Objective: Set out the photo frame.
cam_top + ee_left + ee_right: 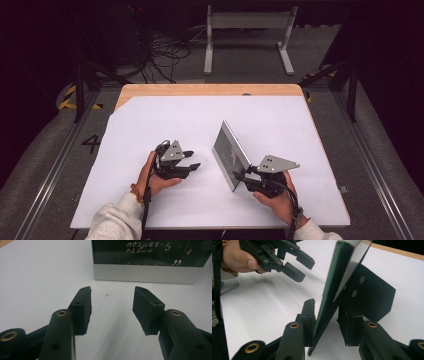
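One photo frame (230, 155) | upright, glossy, silver-edged | right claw (241, 176) clamps corner

Picture frame (147, 260) top beyond edge

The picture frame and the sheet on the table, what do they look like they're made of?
The picture frame, gripped in the right gripper, looks like a glossy glass or acrylic front, judging by reflections, with a matte silver border, perhaps metal or plastic, and a black stand behind. The white sheet looks like matte paper or thin plastic, flat without glare.
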